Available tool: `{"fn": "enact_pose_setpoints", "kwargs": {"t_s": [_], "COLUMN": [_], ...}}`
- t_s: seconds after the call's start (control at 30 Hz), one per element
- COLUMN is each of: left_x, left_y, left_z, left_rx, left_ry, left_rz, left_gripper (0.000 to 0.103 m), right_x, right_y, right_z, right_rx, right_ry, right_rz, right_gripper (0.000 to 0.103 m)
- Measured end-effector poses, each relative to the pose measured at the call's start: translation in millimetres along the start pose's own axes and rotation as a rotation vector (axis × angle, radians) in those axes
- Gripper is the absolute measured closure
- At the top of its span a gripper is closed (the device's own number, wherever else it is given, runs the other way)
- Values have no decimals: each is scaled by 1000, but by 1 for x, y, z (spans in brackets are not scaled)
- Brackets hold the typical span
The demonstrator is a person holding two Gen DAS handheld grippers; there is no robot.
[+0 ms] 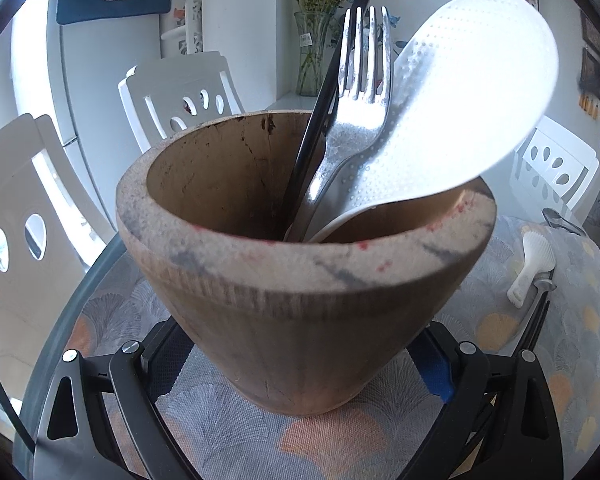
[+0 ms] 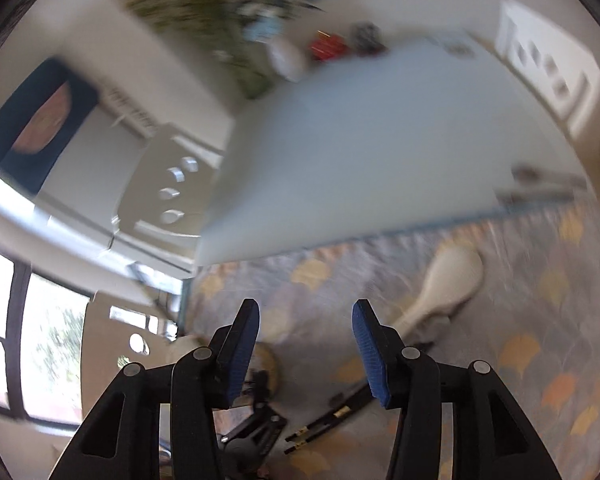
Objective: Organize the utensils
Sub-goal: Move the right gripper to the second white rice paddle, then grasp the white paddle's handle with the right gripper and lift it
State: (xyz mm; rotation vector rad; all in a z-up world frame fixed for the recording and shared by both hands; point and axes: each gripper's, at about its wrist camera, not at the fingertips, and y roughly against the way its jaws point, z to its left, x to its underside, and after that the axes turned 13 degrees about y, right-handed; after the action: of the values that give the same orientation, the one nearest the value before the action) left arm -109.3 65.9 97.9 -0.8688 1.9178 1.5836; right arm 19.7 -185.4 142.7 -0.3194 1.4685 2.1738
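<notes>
In the left wrist view, the left gripper (image 1: 300,364) had its jaws pressed against the two sides of the wooden holder (image 1: 300,264), near its base, so it pinched the holder and kept it steady on the tabletop (image 1: 228,432). Inside the holder stood a black chopstick (image 1: 320,120), a metal fork (image 1: 360,92) and a white rice paddle (image 1: 460,92), all leaning toward 1 o'clock. Further away, at about 3 o'clock, a second white paddle (image 1: 534,264) lay on the patterned cloth together with a metal spoon (image 1: 560,220). In the right wrist view, very blurred, the right gripper (image 2: 305,352) had its jaws spread apart with nothing between them. Just below the blue pads, at 6 o'clock, a pair of black chopsticks (image 2: 324,424) lay on the cloth, and the white paddle (image 2: 444,284) lay further out at 2 o'clock. I judge that the right gripper was going to take one of these loose utensils. The risk is that thin chopsticks lying flat could slip from the pads or only one of them could be caught. Also, the utensils already in the holder lean to one side, so a new one pushed in carelessly could knock them out or tip the holder if the left grip is weak.
</notes>
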Motion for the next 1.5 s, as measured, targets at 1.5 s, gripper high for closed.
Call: {"fn": "enact_pose_setpoints", "kwargs": {"t_s": [1.5], "left_x": [-11], "left_y": [-19], "left_z": [4], "left_rx": [-11], "left_ry": [0], "left_rz": [37], "left_gripper": [8], "right_x": [0], "right_y": [-154], "right_z": [-53], "right_rx": [3], "right_ry": [61], "right_rz": [268], "right_gripper": [61]}}
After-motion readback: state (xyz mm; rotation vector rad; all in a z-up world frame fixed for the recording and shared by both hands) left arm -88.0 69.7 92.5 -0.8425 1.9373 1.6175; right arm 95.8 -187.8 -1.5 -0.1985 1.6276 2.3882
